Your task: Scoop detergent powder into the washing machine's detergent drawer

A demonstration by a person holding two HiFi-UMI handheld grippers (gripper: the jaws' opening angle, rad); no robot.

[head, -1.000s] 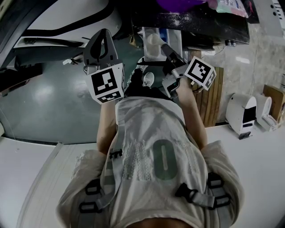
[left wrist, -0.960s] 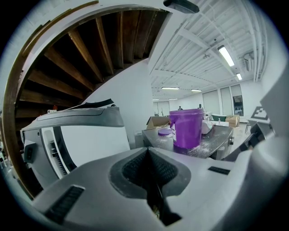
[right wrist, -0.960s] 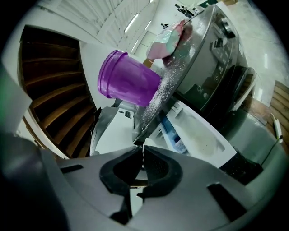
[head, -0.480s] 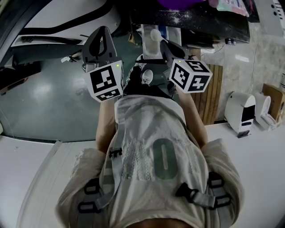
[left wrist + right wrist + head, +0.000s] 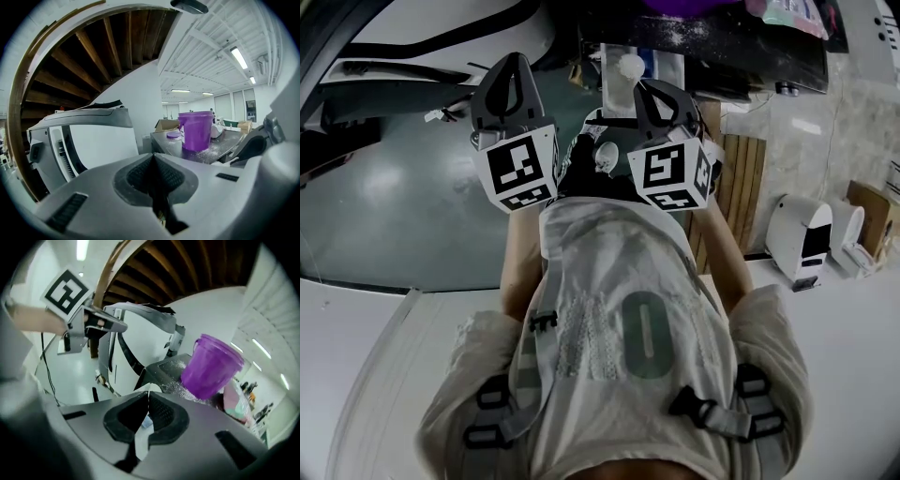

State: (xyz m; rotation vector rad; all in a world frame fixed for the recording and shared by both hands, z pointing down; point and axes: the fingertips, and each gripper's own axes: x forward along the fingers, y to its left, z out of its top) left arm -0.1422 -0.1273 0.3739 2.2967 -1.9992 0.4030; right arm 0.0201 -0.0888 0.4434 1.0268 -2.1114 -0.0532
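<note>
Close in, the left tool [image 5: 153, 161] is clenched on nothing, while the right tool [image 5: 148, 397] is clamped on a white plastic scoop [image 5: 630, 65], whose bowl pokes out past the tips. Farther off, a purple plastic bucket [image 5: 195, 130] stands on a dark, powder-dusted desk [image 5: 211, 152], beside the white washing machine [image 5: 93, 136].

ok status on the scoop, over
Left gripper shut, empty. Right gripper shut on white scoop. Purple tub on powder-dusted counter ahead. No obstruction seen.
</note>
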